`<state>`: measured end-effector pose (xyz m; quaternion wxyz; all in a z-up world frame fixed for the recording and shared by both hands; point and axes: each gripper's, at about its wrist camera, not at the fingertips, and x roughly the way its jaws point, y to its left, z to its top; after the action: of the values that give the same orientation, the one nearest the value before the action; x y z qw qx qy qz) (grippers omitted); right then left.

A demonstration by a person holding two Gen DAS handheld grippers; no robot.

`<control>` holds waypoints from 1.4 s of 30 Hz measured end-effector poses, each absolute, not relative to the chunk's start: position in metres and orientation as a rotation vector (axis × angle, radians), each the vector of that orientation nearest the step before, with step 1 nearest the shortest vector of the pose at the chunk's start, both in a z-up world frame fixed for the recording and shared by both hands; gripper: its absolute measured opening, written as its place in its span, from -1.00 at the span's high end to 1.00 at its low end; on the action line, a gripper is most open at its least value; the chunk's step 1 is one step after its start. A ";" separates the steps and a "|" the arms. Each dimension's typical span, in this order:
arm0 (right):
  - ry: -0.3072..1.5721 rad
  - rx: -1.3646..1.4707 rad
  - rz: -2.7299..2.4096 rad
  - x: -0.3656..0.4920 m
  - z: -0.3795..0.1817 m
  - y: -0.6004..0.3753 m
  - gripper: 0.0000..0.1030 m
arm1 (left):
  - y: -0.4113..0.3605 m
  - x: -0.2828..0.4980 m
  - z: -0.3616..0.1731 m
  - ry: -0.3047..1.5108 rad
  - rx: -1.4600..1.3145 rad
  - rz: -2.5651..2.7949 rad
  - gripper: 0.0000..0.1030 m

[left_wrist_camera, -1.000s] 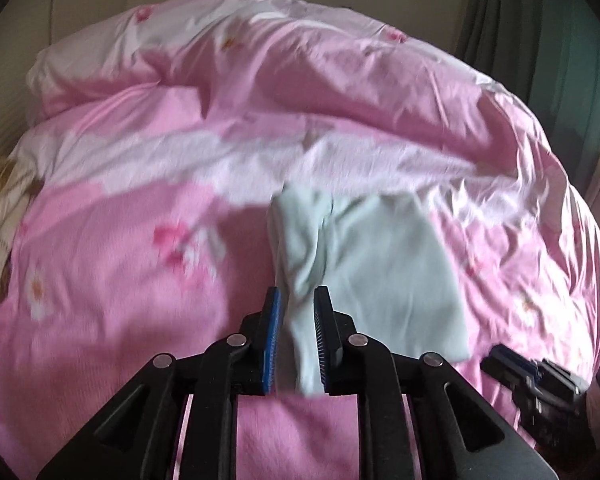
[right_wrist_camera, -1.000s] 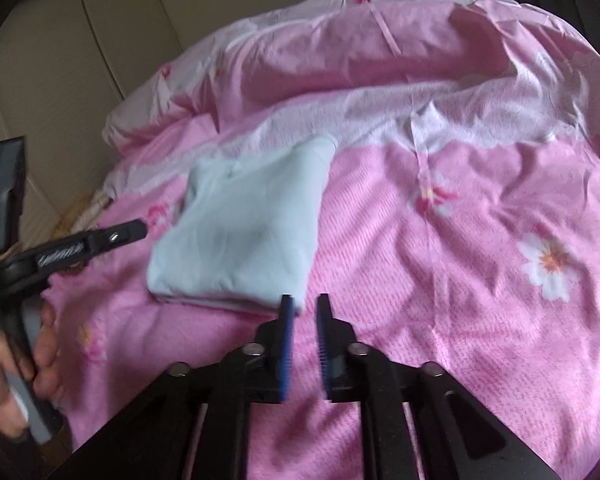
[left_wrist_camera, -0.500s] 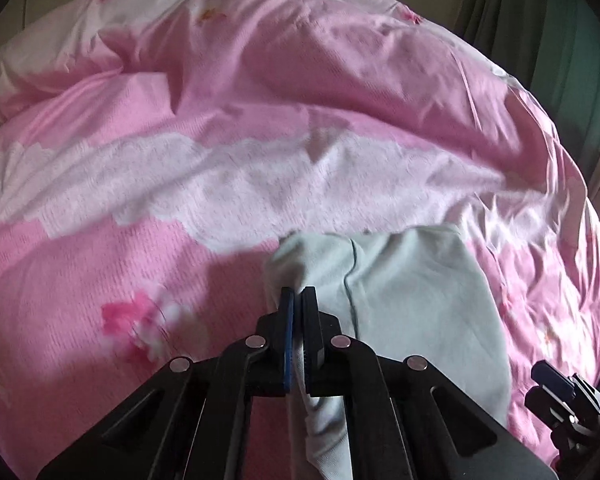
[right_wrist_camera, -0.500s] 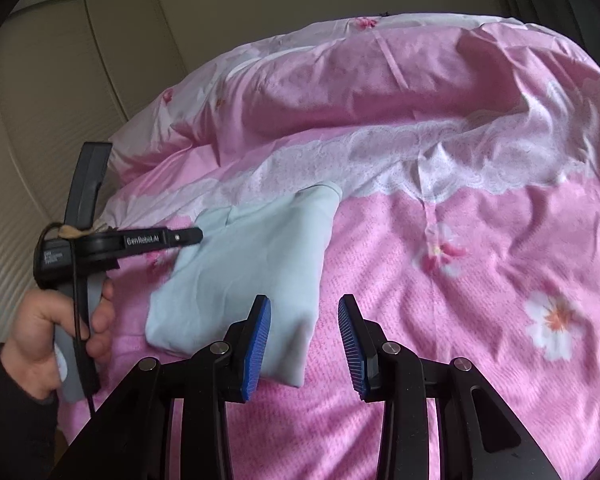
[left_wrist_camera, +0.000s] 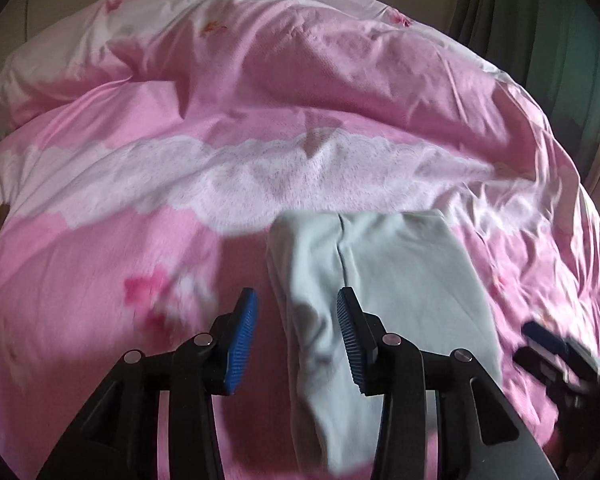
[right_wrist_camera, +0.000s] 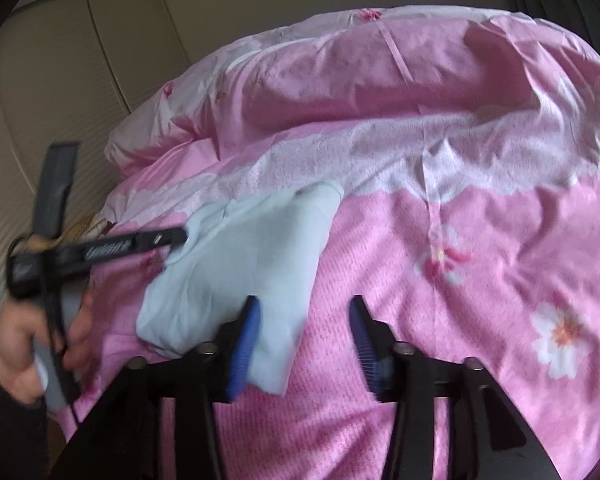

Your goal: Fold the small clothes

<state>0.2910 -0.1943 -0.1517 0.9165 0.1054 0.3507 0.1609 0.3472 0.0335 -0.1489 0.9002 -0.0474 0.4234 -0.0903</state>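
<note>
While folded garment (left_wrist_camera: 400, 280) lies flat, only pink quilt (left_wrist_camera: 260, 100) surrounds it.

We see a pale mint-green garment (left_wrist_camera: 400, 280) on a pink duvet (left_wrist_camera: 140, 240) that carries a white lace-patterned band (left_wrist_camera: 260, 168) and pink-and-white flowers (right_wrist_camera: 560, 340), some with orange centres. Our left gripper (left_wrist_camera: 296, 332) and right gripper (right_wrist_camera: 304, 344) are black with ribbed blue pads (left_wrist_camera: 242, 340). A dark sleeve (right_wrist_camera: 0, 408) covers the wrist of the hand (right_wrist_camera: 24, 344). Behind the bed we see a beige wall (right_wrist_camera: 80, 60) and a grey-green curtain (left_wrist_camera: 540, 20).
</note>
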 end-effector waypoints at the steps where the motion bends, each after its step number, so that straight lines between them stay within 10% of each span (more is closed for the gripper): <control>1: 0.716 0.218 0.337 0.293 -0.149 -0.195 -0.06 | 0.034 0.341 -0.149 0.882 -0.110 -0.185 0.16; 30: 0.949 0.343 0.490 0.405 -0.193 -0.184 -0.06 | 0.041 0.317 -0.212 0.982 -0.398 -0.266 0.26; 42: 0.970 0.414 0.541 0.412 -0.199 -0.182 0.61 | 0.034 0.318 -0.210 0.946 -0.374 -0.303 0.70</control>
<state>0.4117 -0.1821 -0.1987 0.8295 0.1952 0.4571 0.2548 0.3180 0.0335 -0.2096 0.8624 -0.1784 0.4512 -0.1443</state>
